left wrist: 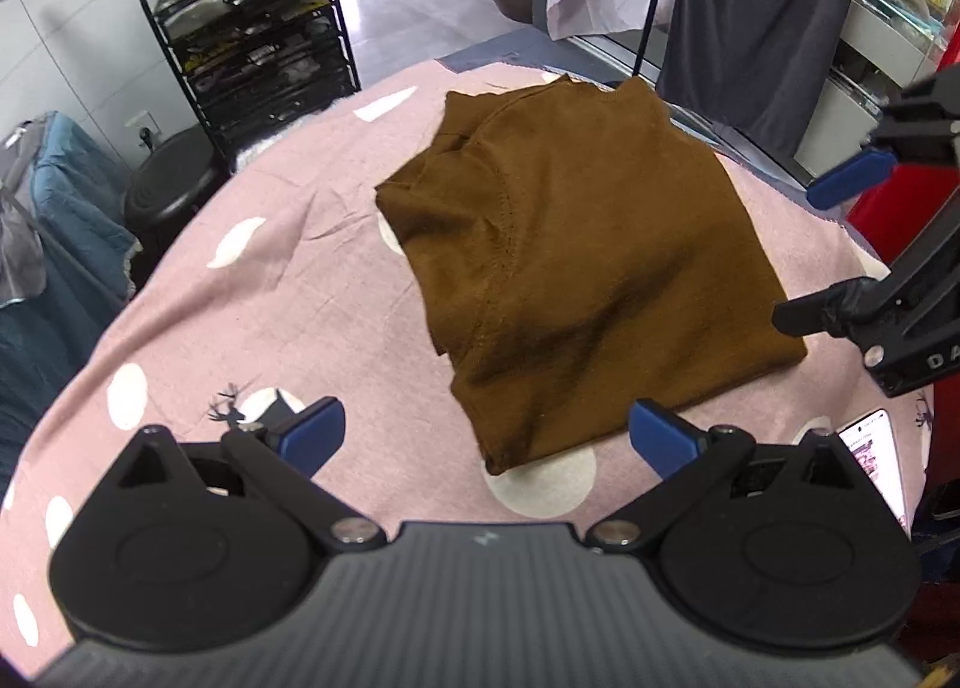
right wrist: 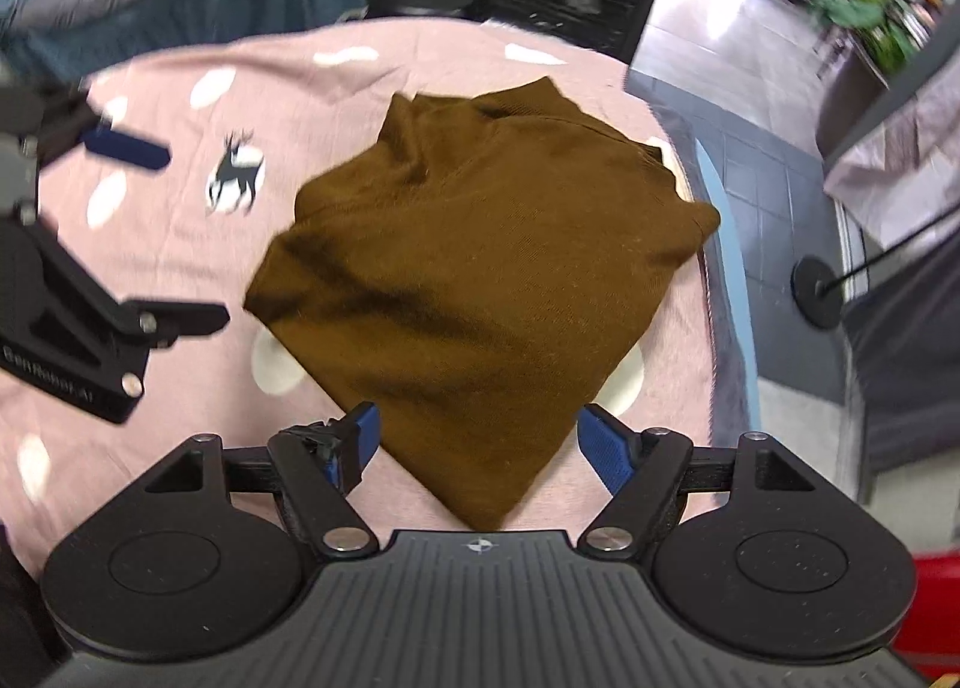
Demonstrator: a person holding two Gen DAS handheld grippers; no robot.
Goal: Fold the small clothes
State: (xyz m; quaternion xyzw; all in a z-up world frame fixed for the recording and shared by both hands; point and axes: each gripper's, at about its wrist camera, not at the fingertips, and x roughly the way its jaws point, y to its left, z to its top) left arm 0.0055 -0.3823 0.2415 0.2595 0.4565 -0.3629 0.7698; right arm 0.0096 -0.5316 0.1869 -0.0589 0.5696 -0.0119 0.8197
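A small brown shirt lies folded into a compact block on the pink spotted tablecloth; it also shows in the right wrist view. My left gripper is open and empty, just short of the shirt's near corner. My right gripper is open, its blue pads either side of the shirt's near corner, not closed on it. The right gripper shows at the right edge of the left wrist view. The left gripper shows at the left of the right wrist view.
A phone lies at the table's right edge. A black wire rack and a black round stool stand beyond the far left edge. Grey cloth hangs behind the table. A black stand base sits on the floor.
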